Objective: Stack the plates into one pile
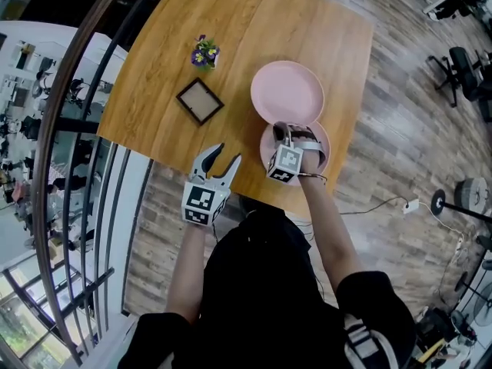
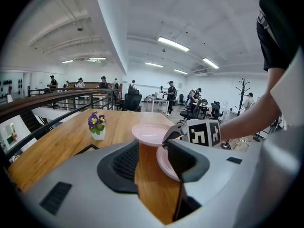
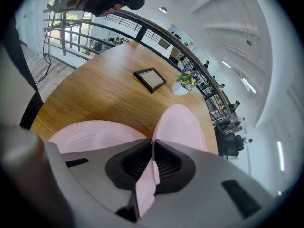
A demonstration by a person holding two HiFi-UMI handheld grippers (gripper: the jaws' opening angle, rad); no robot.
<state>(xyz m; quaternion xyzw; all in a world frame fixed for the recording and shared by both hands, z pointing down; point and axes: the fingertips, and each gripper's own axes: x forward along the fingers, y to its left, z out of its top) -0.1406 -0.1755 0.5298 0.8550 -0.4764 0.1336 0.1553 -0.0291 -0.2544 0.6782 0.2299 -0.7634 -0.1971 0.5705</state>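
Two pink plates are in view. The right hand-held gripper (image 1: 283, 133) has its jaws clamped on the near rim of the raised plate (image 1: 287, 92), which tilts up and away ahead of them. The second plate (image 1: 324, 140) lies flat on the wooden surface (image 1: 146, 98), directly beneath that gripper. Off to its left, the left hand-held gripper (image 1: 224, 157) hovers over the surface's near edge, jaws wide apart and holding nothing. Ahead of it sit a dark picture frame (image 1: 200, 101) and a pot of purple flowers (image 1: 204, 52).

It was an open-plan office: past the jaws of the left gripper (image 2: 154, 156) stood office chairs (image 2: 131, 101), desks (image 2: 158, 99) and ceiling strip lights (image 2: 173, 44).
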